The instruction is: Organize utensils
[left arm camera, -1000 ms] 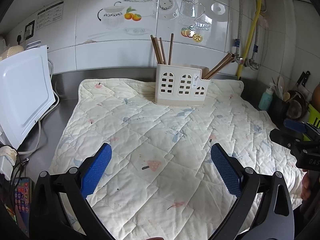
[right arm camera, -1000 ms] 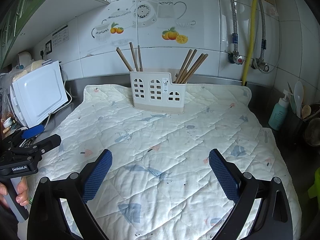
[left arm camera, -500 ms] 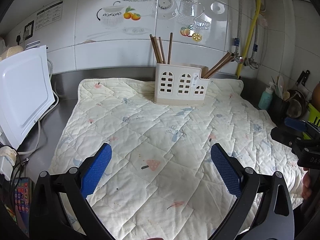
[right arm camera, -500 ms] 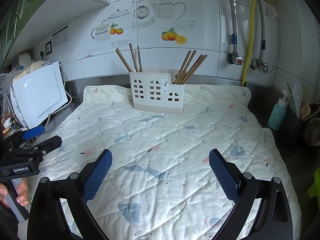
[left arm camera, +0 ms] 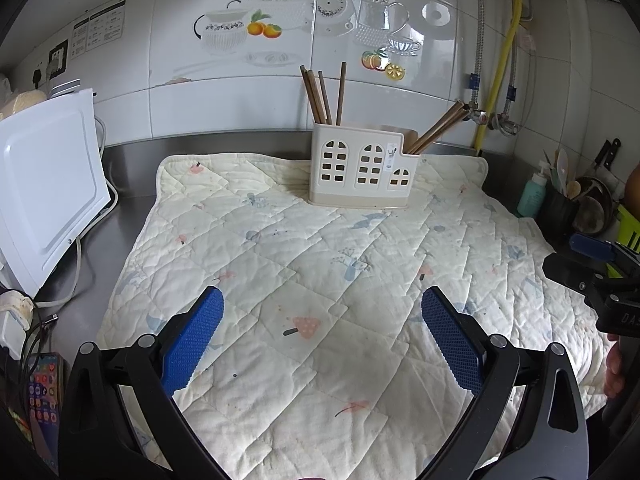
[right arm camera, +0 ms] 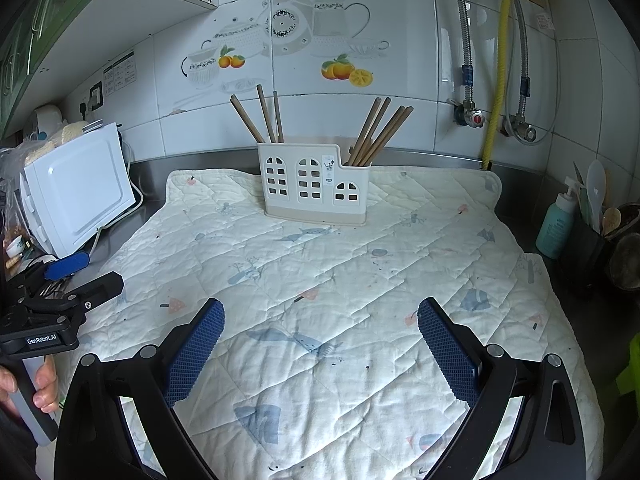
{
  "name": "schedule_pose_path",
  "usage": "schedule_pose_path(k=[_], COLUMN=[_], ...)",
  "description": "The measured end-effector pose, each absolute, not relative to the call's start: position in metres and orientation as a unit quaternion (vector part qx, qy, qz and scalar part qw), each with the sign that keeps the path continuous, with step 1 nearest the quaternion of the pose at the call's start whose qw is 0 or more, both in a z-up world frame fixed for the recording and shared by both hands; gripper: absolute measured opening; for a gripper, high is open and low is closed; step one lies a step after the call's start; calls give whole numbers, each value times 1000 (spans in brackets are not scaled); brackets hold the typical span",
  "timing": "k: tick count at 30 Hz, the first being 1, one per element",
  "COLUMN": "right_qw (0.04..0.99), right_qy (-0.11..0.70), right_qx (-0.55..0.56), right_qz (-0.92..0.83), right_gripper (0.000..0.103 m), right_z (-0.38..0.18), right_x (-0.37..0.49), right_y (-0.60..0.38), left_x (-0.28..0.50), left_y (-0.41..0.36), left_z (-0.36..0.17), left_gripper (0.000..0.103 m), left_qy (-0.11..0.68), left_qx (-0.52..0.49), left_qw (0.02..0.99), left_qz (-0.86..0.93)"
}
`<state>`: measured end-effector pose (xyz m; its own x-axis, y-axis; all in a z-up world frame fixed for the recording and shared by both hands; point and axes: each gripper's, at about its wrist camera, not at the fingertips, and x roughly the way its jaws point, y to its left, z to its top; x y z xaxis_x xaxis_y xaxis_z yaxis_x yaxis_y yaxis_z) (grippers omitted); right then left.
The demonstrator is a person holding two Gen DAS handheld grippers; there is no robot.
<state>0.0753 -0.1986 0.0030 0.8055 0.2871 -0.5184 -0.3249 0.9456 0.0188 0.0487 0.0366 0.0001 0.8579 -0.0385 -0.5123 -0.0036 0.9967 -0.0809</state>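
I judge the sorting done or nearly so: every chopstick (right arm camera: 376, 130) I can see stands in the white holder (right arm camera: 316, 182) at the quilted mat's (right arm camera: 320, 280) far edge, and my left gripper (left arm camera: 322, 326) and right gripper (right arm camera: 320, 330) hover wide open, empty.

quilted mat (left arm camera: 320, 264), microwave (left arm camera: 48, 192), soap bottle (right arm camera: 558, 226)

White tiled wall (right arm camera: 400, 80) with teapot decals ahead of me; steel bench (left arm camera: 132, 216) under quilted mat (right arm camera: 340, 280); yellow pipe (right arm camera: 496, 80) right.
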Motion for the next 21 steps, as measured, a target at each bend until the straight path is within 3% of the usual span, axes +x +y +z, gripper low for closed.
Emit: schedule_pose_path(k=[21], right_qw=[949], right_qy=[269], right_qx=[-34], right_qz=[160], right_gripper=[94], right_z=[2], right_x=[75], right_y=[-201], left_x=[47], left_y=[37], left_z=[2], left_gripper=[98], left_qy=[264], left_qx=[-41], left_qw=[964], left_qz=[-11])
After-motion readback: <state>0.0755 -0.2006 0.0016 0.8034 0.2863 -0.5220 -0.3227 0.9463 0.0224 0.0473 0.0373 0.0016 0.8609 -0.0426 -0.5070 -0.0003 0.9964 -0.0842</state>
